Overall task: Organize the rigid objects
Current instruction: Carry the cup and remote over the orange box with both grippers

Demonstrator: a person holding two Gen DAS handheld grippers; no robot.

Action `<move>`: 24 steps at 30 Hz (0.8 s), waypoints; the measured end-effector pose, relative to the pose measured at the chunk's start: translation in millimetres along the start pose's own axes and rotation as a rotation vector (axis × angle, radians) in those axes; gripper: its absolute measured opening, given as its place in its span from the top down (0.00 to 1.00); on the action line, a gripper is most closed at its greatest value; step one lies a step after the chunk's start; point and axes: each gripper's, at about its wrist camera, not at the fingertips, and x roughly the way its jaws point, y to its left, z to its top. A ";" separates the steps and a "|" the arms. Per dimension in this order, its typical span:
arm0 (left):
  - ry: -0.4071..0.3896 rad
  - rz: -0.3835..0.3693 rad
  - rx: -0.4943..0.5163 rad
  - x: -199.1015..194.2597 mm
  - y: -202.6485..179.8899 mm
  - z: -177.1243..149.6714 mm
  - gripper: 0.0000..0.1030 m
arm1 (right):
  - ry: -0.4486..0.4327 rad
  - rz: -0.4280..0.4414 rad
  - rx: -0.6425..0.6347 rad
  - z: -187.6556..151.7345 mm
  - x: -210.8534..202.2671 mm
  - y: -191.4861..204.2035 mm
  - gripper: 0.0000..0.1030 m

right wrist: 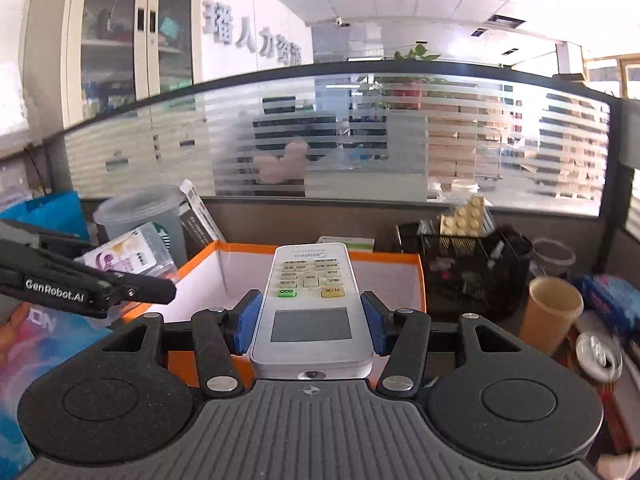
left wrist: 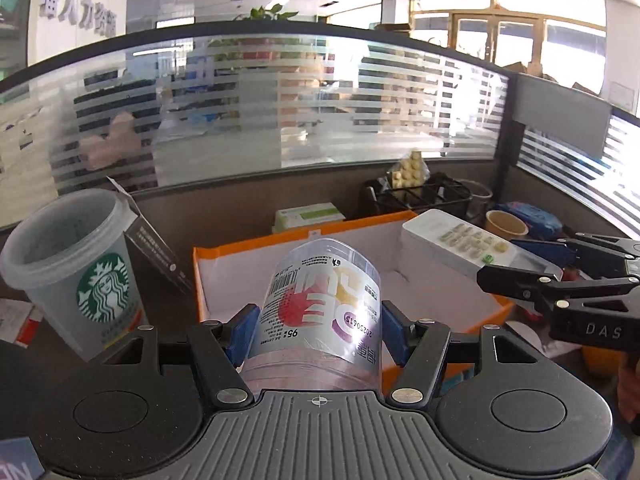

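My left fingers are clamped on a clear bottle, one blue pad on each side of its labelled body; its long axis runs straight forward along the fingers, tilted up a little, its far end out over the orange box. My right fingers are clamped on a white remote, pads pressing its two long edges near the screen end, the button end pointing forward, also over the box. Both things are held clear of the box's white floor, which lies directly ahead of and below each tool. In the left view the remote sits to the right of the bottle over the box's right part, with the right tool beside it; in the right view the bottle shows at the left behind the left tool. So each hand is about equally near the box, and I judge the coming move to be a lowering: bottle to the left half, remote to the right, both laid lengthwise front to back. A Starbucks cup stands on the table left of the box.
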 end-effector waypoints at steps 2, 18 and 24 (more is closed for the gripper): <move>0.019 0.011 -0.014 14.1 4.0 9.4 0.39 | 0.018 -0.011 -0.023 8.0 14.0 -1.0 0.51; 0.282 0.076 -0.069 123.9 15.7 0.8 0.38 | 0.382 -0.024 -0.115 -9.2 134.0 -9.3 0.51; 0.358 0.065 -0.041 137.9 9.5 2.6 0.38 | 0.472 -0.026 -0.160 -15.4 151.3 -7.4 0.51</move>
